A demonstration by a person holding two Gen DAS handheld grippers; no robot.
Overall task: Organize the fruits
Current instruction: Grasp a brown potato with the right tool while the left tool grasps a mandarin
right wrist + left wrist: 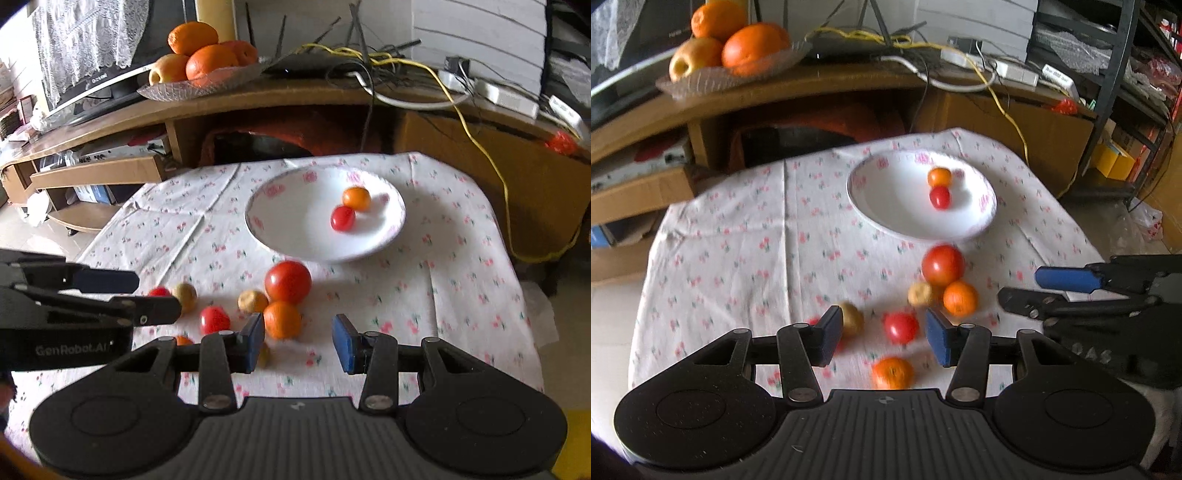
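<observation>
A white plate (886,199) (295,225) on the flowered cloth holds a small orange (939,177) (356,198) and a cherry tomato (940,196) (342,218). Loose fruits lie in front of it: a large tomato (942,265) (288,281), an orange (960,298) (282,319), two yellowish fruits (919,294) (851,317). My left gripper (884,338) is open above a small tomato (901,326), with another orange (892,373) just below it. My right gripper (299,343) is open and holds nothing; the orange lies just beyond its left finger.
A glass dish (683,88) (173,92) of oranges and an apple stands on the wooden shelf behind the table, beside a router and cables (997,96). Cardboard boxes (639,192) sit at the left. The cloth's right half (461,295) is bare.
</observation>
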